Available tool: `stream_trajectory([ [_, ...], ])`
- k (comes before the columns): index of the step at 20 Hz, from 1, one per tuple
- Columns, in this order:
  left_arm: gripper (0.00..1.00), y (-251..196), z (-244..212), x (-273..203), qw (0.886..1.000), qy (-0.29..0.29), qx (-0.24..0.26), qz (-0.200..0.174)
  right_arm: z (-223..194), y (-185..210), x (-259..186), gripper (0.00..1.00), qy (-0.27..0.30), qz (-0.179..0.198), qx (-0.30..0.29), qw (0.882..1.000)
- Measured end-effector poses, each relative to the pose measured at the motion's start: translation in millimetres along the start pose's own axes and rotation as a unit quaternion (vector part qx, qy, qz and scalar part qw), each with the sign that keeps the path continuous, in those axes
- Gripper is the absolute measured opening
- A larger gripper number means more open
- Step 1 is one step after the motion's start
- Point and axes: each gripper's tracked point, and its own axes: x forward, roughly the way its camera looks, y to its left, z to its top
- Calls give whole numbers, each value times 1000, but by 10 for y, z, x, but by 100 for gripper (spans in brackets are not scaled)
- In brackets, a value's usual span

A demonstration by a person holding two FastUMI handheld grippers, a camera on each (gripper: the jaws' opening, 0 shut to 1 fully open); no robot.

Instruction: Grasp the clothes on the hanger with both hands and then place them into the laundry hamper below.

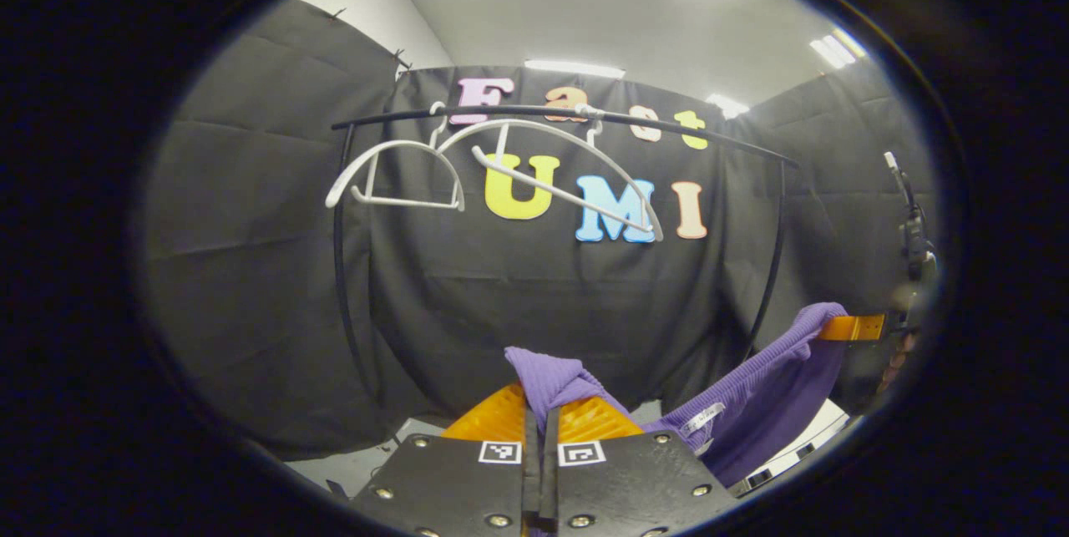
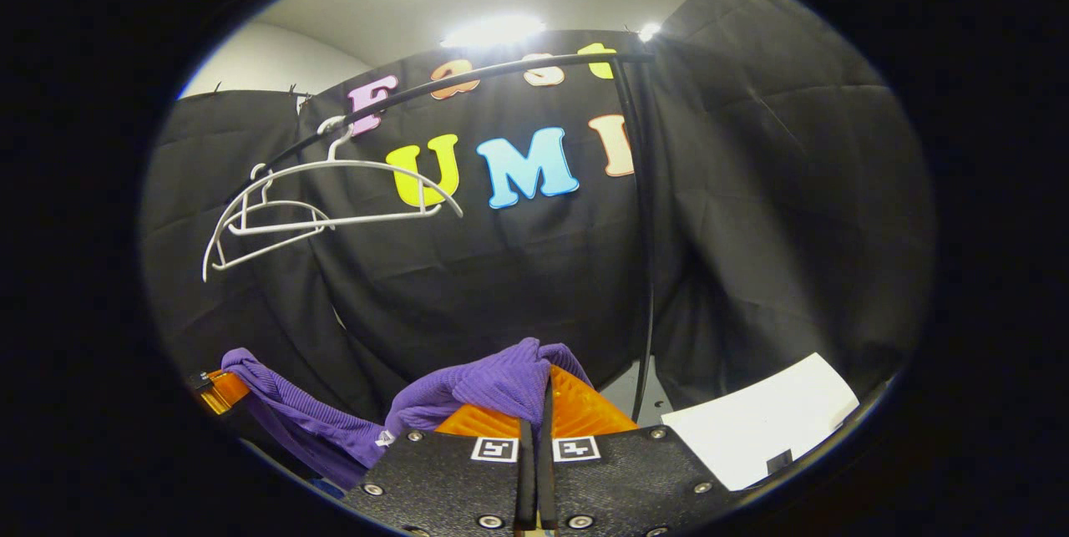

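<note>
Two claws hold one purple garment, off its hangers. Left gripper view: my left claw pinches a soft fold; the light knit sags toward my right claw. Right gripper view: my right claw clamps another bunched edge; I judge thick folds hold best.

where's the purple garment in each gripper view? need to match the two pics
Left gripper view: purple garment at bottom centre, pinched in the left gripper, stretching lower right to the right gripper.
Right gripper view: purple garment at bottom centre in the right gripper, trailing lower left to the left gripper.
Shared landmark: white hangers on the black rail.
</note>
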Motion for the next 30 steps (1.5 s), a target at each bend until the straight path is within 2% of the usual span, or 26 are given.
stream_trajectory([
  [2, 1, 75, -210, -46, 1000, 18, -3, -12, -227, 70, -60, 1, 16, -8, -5, 1000],
  [3, 5, 108, -322, -50, 999, 27, 1, -18, -334, 108, -79, 1, 24, -11, -15, 1000],
  [4, 1, 125, -460, -56, 999, 38, 6, -23, -443, 149, -86, 1, 32, -13, -24, 999],
  [5, 5, 135, -578, -48, 998, 50, 9, -30, -546, 201, -94, 1, 41, -12, -30, 999],
  [6, 1, 151, -697, -19, 997, 62, 8, -39, -654, 251, -97, 1, 51, -10, -33, 998],
  [9, 1, 89, -1036, 20, 993, 92, 6, -69, -908, 334, -110, 1, 81, -10, -39, 996],
  [16, 1, -82, -1655, 180, 983, 148, -1, -111, -1431, 209, -3, 1, 148, -17, -41, 988],
  [17, 5, -123, -1754, 164, 981, 157, 1, -117, -1485, 208, 30, 2, 155, -13, -39, 987],
  [18, 1, -114, -1870, 182, 979, 170, 7, -112, -1570, 225, 76, 2, 163, -9, -37, 986],
  [21, 1, -176, -2164, 209, 976, 194, 6, -98, -1838, 323, 204, 2, 196, 11, -31, 980],
  [22, 5, -209, -2264, 184, 974, 204, 3, -96, -1931, 367, 235, 2, 207, 18, -32, 978],
  [23, 1, -244, -2329, 173, 973, 211, 1, -94, -1994, 394, 266, 2, 215, 24, -36, 976],
  [30, 1, -348, -2552, 129, 968, 230, 0, -102, -2260, 499, 319, 2, 242, 42, -57, 968],
])
